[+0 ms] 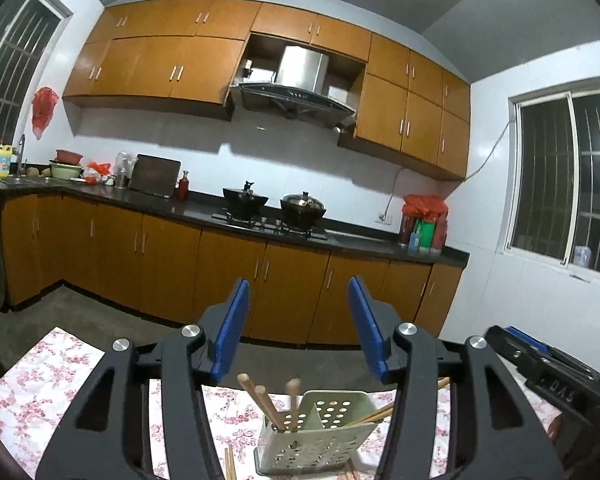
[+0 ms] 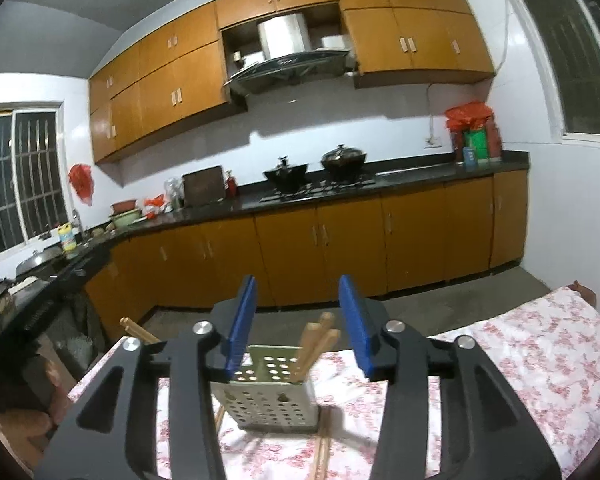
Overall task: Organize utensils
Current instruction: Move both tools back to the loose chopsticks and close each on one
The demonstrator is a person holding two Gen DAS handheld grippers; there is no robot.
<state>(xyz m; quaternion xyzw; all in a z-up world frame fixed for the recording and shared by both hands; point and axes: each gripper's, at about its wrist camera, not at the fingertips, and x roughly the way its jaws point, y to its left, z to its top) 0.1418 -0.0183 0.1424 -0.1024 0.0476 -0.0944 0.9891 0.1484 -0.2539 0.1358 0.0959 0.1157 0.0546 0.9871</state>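
A pale green perforated utensil holder (image 1: 312, 436) (image 2: 272, 396) stands on a table under a floral cloth (image 1: 40, 392) (image 2: 540, 360). Wooden chopsticks (image 1: 268, 404) (image 2: 318, 340) stand in it, and others lean out to the right (image 1: 380, 416). Loose chopsticks (image 1: 230, 462) (image 2: 324, 452) lie on the cloth beside the holder. My left gripper (image 1: 299, 284) is open, blue pads apart above the holder, nothing between them. My right gripper (image 2: 298, 282) is also open over the holder and holds nothing. More chopstick ends (image 2: 138, 330) poke out behind its left finger.
Beyond the table lies a concrete floor, then orange base cabinets (image 1: 172, 264) under a dark counter (image 2: 420, 170). Two black pots (image 1: 302, 206) sit on the hob. The other gripper's body (image 1: 540, 360) shows at the right of the left wrist view.
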